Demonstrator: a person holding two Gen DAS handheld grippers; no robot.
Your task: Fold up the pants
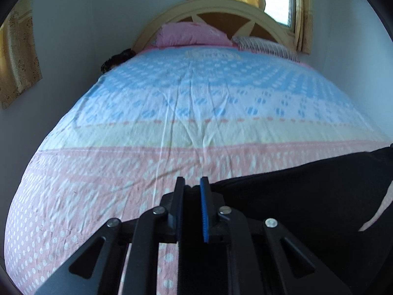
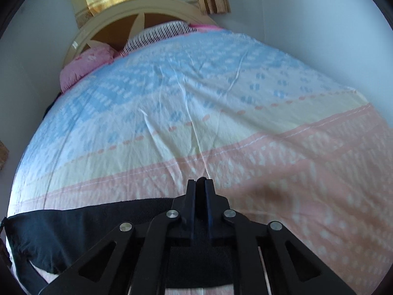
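While the left gripper point(image 1: 192, 184) pinches black cloth between its nearly closed fingers, the pants point(image 1: 307, 196) stretch away to its right over the pink end of the bed point(image 1: 172, 103). From the right wrist, the right gripper point(image 2: 200, 184) is clamped narrowly on the same pants point(image 2: 61, 233), which trail leftward along the bed's point(image 2: 221, 98) near edge.

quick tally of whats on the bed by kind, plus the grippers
black pants: 1
pink pillow: 1
striped pillow: 1
patterned bedsheet: 1
grippers: 2, left gripper and right gripper, jaws of both shut on the pants
total: 6
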